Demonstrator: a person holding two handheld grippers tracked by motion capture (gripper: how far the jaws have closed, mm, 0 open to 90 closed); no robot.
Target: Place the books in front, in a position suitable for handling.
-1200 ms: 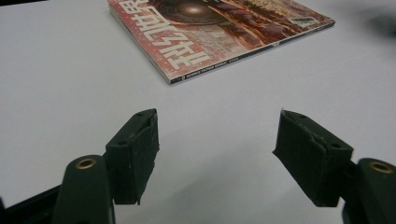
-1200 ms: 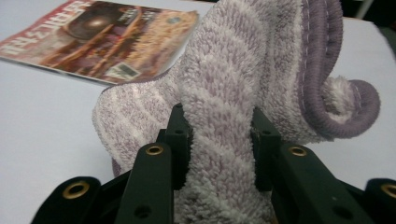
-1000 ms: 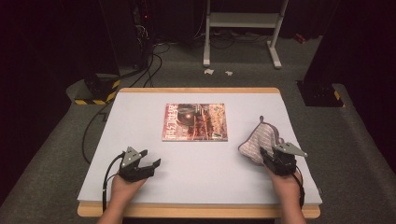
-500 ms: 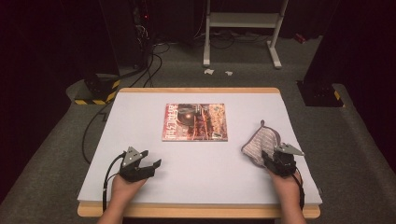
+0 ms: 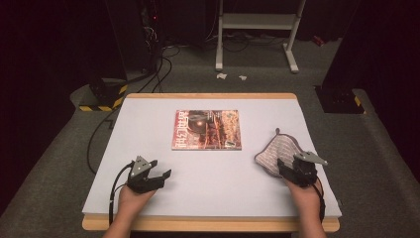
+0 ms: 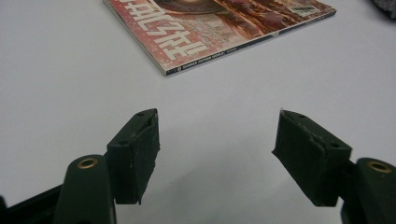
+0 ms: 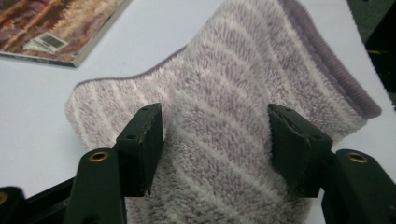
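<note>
The table (image 5: 148, 119) carries a white work surface with a wooden edge, and everything in use lies on it. The surface is bare in front of both hands, which leaves room to slide or lay things flat.

The magazine (image 5: 207, 130) lies flat near the middle of the table, cover up, well apart from both grippers. In the left gripper view its near corner (image 6: 168, 70) points toward the jaws across bare table.

The cloth (image 5: 278, 152), a striped terry pad with a darker bound edge and a small hanging loop at its far corner, lies on the right side of the table, just beside the magazine's right edge but not touching it. Its near part bows upward (image 7: 224, 121) rather than lying flat, probably because it was set down from a pinch.

The right gripper (image 5: 292, 171) rests at the cloth's near edge. Its jaws have just been opening and now stand spread, with the cloth between them but the pads (image 7: 144, 140) clear of it. This reads as a release: the cloth is left where it lies.

The left gripper (image 5: 156, 177) sits on bare table at the front left, jaws spread wide with nothing between them, parked out of the way.
</note>
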